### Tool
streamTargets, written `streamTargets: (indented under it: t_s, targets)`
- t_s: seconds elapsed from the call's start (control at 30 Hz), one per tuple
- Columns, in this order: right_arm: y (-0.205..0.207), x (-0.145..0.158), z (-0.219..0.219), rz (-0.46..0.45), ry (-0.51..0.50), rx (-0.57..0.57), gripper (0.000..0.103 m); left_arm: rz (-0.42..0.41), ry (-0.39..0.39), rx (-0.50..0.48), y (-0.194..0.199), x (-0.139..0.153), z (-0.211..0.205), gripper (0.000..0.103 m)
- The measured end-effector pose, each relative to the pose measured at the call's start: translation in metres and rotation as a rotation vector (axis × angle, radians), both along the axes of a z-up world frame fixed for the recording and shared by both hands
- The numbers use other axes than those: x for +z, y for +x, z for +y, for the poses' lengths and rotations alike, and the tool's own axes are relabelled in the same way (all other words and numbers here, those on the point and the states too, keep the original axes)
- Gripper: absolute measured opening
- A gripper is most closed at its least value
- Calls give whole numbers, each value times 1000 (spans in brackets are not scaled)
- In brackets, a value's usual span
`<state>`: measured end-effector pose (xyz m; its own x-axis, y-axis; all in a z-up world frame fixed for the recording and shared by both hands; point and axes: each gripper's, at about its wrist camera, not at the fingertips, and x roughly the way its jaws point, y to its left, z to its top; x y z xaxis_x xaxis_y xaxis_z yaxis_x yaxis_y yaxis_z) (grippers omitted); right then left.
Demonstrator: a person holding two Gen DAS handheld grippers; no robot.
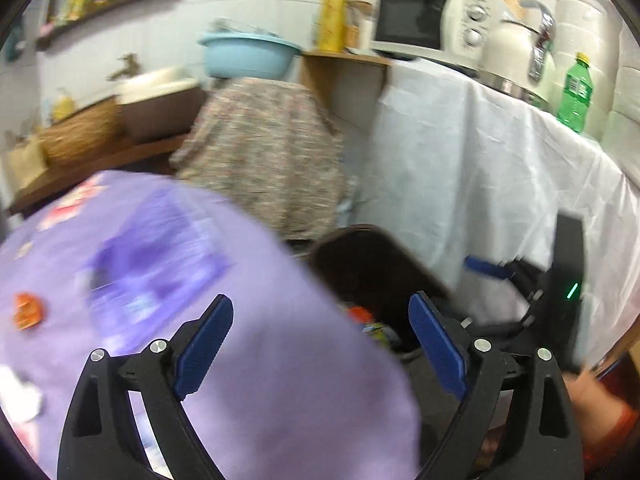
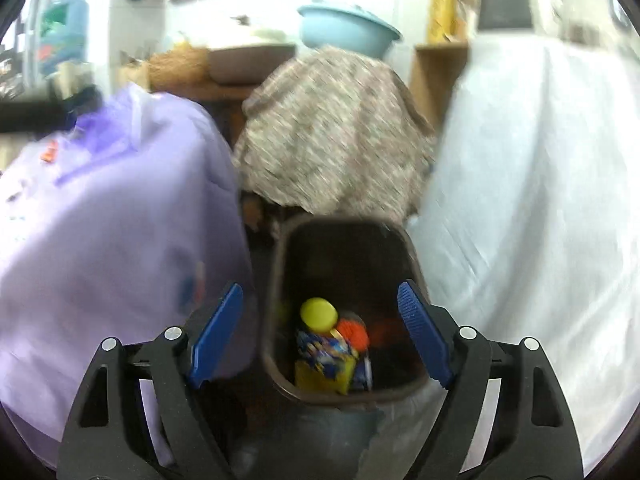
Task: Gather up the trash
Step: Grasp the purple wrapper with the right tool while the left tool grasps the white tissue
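A dark trash bin (image 2: 344,218) stands on the floor between a purple-clothed table (image 2: 120,240) and a white-clothed one. In it lie a yellow-capped bottle (image 2: 318,314), an orange piece (image 2: 354,332) and a blue and yellow wrapper (image 2: 324,354). My right gripper (image 2: 320,288) hangs open above the bin with nothing between its blue pads. My left gripper (image 1: 320,300) is open and empty too, over the purple table's edge (image 1: 280,360) beside the bin (image 1: 360,236). An orange scrap (image 1: 28,310) and a white crumpled piece (image 1: 20,396) lie on the purple cloth at the left.
Behind the bin stands something draped in a floral cloth (image 1: 264,152). The white-clothed table (image 1: 480,168) carries a microwave (image 1: 424,20), a kettle (image 1: 516,56) and a green bottle (image 1: 576,88). A blue basin (image 1: 248,54) and a wicker basket (image 1: 80,136) sit further back. A hand (image 1: 592,400) shows low right.
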<state>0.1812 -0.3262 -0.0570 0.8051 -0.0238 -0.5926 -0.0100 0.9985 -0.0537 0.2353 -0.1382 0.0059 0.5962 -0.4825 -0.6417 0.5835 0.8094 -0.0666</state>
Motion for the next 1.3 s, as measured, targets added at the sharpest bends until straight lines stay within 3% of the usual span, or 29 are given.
streamTargets:
  t_s: [0.23, 0.43, 0.57, 0.77, 0.93, 1.0, 1.07, 1.1, 1.3]
  targets:
    - [30, 25, 59, 14, 161, 260, 80, -18, 24, 222, -14, -2, 111, 90]
    - [72, 33, 114, 67, 226, 411, 80, 5, 68, 416, -20, -14, 191, 91]
    - [113, 38, 135, 92, 204, 429, 80, 8, 84, 494, -24, -20, 231, 91]
    - [178, 41, 142, 147, 231, 427, 80, 23, 101, 526, -25, -30, 254, 91]
    - [214, 25, 151, 249, 250, 434, 80, 48, 60, 547, -19, -29, 273, 91]
    - [217, 19, 155, 273, 274, 458, 62, 62, 40, 561, -13, -28, 282, 91]
    - [211, 20, 161, 273, 251, 463, 30, 70, 24, 573, -8, -30, 287, 91]
    - [209, 20, 164, 277, 250, 472, 20, 72, 19, 580, -4, -30, 290, 91]
    - [166, 39, 174, 190, 204, 502, 14, 80, 10, 611, 14, -33, 292, 91]
